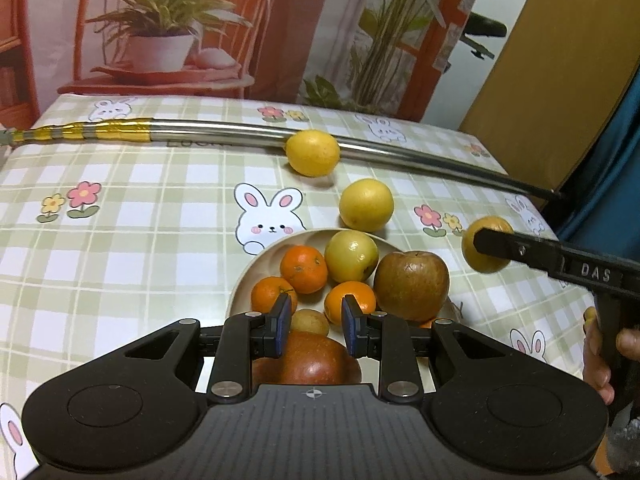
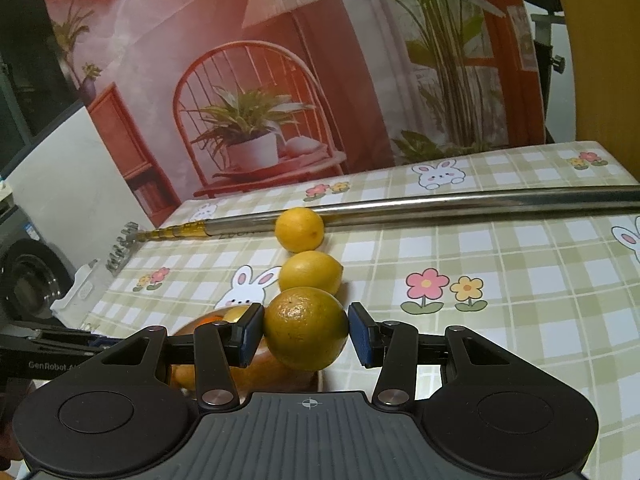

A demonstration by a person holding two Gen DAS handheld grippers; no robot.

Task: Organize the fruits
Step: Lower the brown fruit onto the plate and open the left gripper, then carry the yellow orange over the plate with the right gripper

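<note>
Between the right gripper's [image 2: 306, 334] blue pads [image 2: 251, 334] sat a greenish-yellow orange [image 2: 306, 328], clamped at its sides and lifted clear of the tablecloth [image 2: 520, 272]. From the left wrist view the same fruit [image 1: 486, 245] showed at the tip of a black finger, just right of the plate [image 1: 256, 268], with a hand [image 1: 600, 356] wrapped on the grip behind it.

The left gripper [image 1: 313, 322] hung over the near side of the plate, its jaws drawn in as narrow as they go and nothing caught between them; the pads [image 1: 282, 322] were apart from the fruit below.

On the plate lay three small oranges [image 1: 304, 268], one at its middle and two nearer the gripper. A pale green-yellow fruit [image 1: 351, 256] was at the far side of the plate and a brownish apple [image 1: 411, 286] at the right side. A small tan fruit [image 1: 309, 322] was below the jaws, and a red apple [image 1: 306, 360] lay at the near edge, partly hidden by the gripper body.

Beyond the plate, on the cloth, a lemon [image 1: 366, 204] lay just past the far rim. A second lemon [image 1: 313, 153] lay farther off, touching a long metal rod [image 1: 224, 130] that crossed the table, well apart from the plate. The rod's left end was wound in yellow tape [image 1: 108, 130]. Past the table edge stood a printed backdrop [image 2: 280, 100] of a chair and potted plants.
</note>
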